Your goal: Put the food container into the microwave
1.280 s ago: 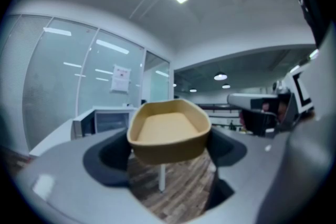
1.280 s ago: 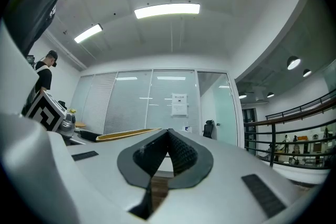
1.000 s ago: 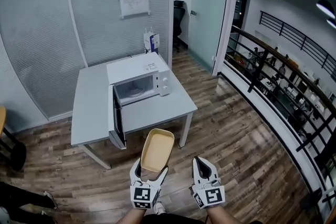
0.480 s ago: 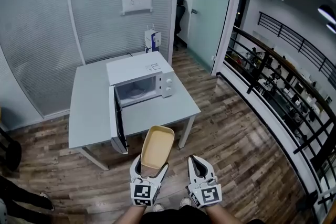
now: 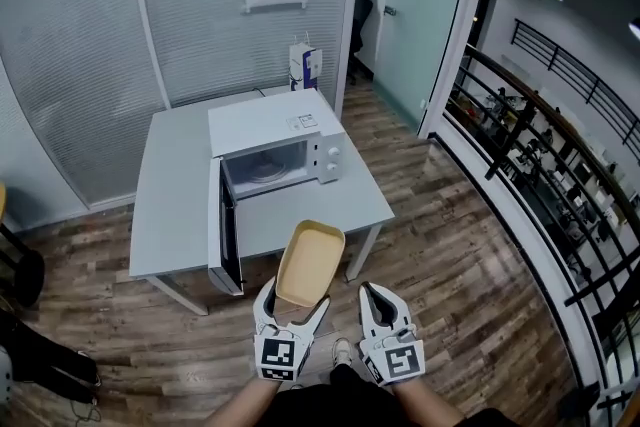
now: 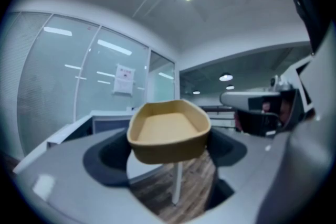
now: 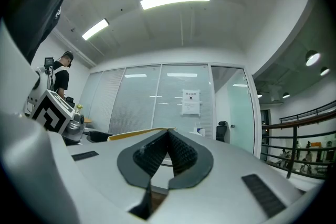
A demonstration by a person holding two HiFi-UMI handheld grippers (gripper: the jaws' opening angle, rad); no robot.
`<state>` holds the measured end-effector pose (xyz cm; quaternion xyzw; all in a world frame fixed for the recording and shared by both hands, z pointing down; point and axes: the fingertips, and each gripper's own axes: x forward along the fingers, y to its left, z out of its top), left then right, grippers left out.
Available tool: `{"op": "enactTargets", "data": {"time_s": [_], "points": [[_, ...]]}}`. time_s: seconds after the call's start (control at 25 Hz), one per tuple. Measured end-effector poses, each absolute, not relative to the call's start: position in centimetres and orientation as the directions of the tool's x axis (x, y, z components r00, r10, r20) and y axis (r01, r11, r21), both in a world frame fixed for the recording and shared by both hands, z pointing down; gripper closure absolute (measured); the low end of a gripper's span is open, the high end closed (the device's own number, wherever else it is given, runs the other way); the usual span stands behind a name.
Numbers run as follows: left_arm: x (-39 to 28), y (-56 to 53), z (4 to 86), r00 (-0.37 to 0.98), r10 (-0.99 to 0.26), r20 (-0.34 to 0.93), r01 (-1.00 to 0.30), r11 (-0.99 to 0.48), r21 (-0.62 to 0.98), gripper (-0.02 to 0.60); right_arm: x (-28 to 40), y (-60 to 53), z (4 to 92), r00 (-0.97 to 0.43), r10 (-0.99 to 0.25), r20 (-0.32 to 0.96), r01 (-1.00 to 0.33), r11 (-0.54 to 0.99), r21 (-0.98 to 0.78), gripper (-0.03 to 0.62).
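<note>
The tan food container [image 5: 311,263] is empty and held level in the air, with my left gripper [image 5: 292,303] shut on its near end. In the left gripper view the container [image 6: 168,134] fills the gap between the wide-set jaws. The white microwave [image 5: 280,130] stands on the grey table [image 5: 165,185], its door [image 5: 222,237] swung open to the left and the cavity [image 5: 268,170] showing a glass plate. The container hangs short of the table's front edge. My right gripper [image 5: 372,299] is beside the left one, shut and holding nothing; its ribbed pads [image 7: 176,152] meet.
A blue and white carton [image 5: 305,65] stands at the table's back edge by the frosted glass wall [image 5: 90,45]. A black railing [image 5: 540,155] runs along the right. A dark chair [image 5: 15,270] sits far left. Wooden floor lies between me and the table.
Both grippers and the container have moved forward toward the table; the microwave and table now appear nearer. The grip on the container is unchanged.
</note>
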<state>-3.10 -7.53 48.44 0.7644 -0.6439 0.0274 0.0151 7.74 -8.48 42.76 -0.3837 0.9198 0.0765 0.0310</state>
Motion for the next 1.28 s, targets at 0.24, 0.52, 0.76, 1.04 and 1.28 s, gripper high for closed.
{"op": "enactTargets", "data": {"time_s": [0.24, 0.52, 0.76, 1.04, 1.28], "points": [[-3.4, -12.7, 48.5, 0.127, -0.99, 0.062, -0.992, -0.128, -0.005, 0.13, 7.6, -14.5, 43.3, -0.72, -0.685, -0.111, -0.693, 0.714, 0.093, 0.595], [-3.6, -17.0, 49.1, 0.065, -0.995, 0.08, -0.998, -0.066, -0.01, 0.13, 8.0, -20.8, 43.5, -0.739, -0.663, -0.115, -0.672, 0.736, 0.081, 0.595], [-3.5, -19.7, 49.3, 0.005, -0.996, 0.088, -1.0, -0.005, -0.009, 0.13, 7.8, -24.5, 43.6, -0.779, -0.616, -0.116, -0.625, 0.777, 0.072, 0.595], [-3.4, -21.3, 49.3, -0.081, -0.991, 0.102, -0.997, 0.079, -0.019, 0.13, 7.8, -27.5, 44.1, -0.826, -0.553, -0.108, -0.56, 0.826, 0.056, 0.595], [-4.3, -21.2, 49.8, -0.135, -0.983, 0.125, -0.991, 0.132, -0.034, 0.13, 7.2, -28.6, 44.1, -0.85, -0.516, -0.111, -0.523, 0.851, 0.046, 0.595]]}}
